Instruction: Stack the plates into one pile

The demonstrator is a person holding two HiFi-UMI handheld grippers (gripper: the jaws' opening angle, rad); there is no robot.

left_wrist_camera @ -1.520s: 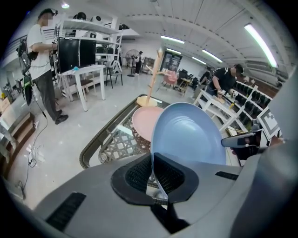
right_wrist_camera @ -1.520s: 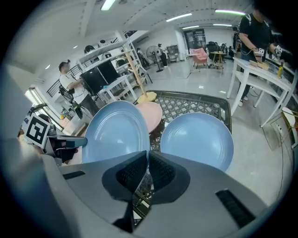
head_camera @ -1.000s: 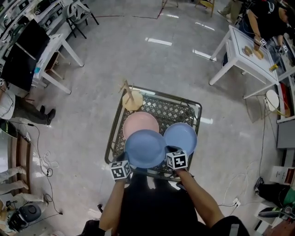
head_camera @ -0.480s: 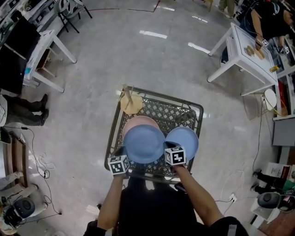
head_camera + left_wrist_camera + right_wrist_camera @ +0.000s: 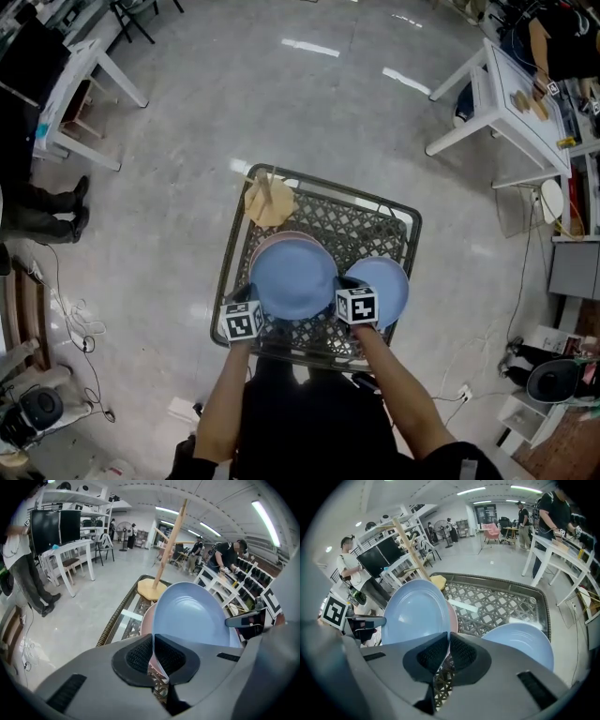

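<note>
The left gripper (image 5: 253,302) and right gripper (image 5: 341,287) each pinched opposite rims of a blue plate (image 5: 292,278), holding it over the pink plate (image 5: 281,237) on the lattice table (image 5: 319,184). It seemed not yet set down. The second blue plate (image 5: 388,286) lay beside them, unstacked.

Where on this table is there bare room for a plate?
Far right corner of the table, between the wooden stand and the resting blue plate, is bare. Near left is crowded: held blue plate over pink plate.
</note>
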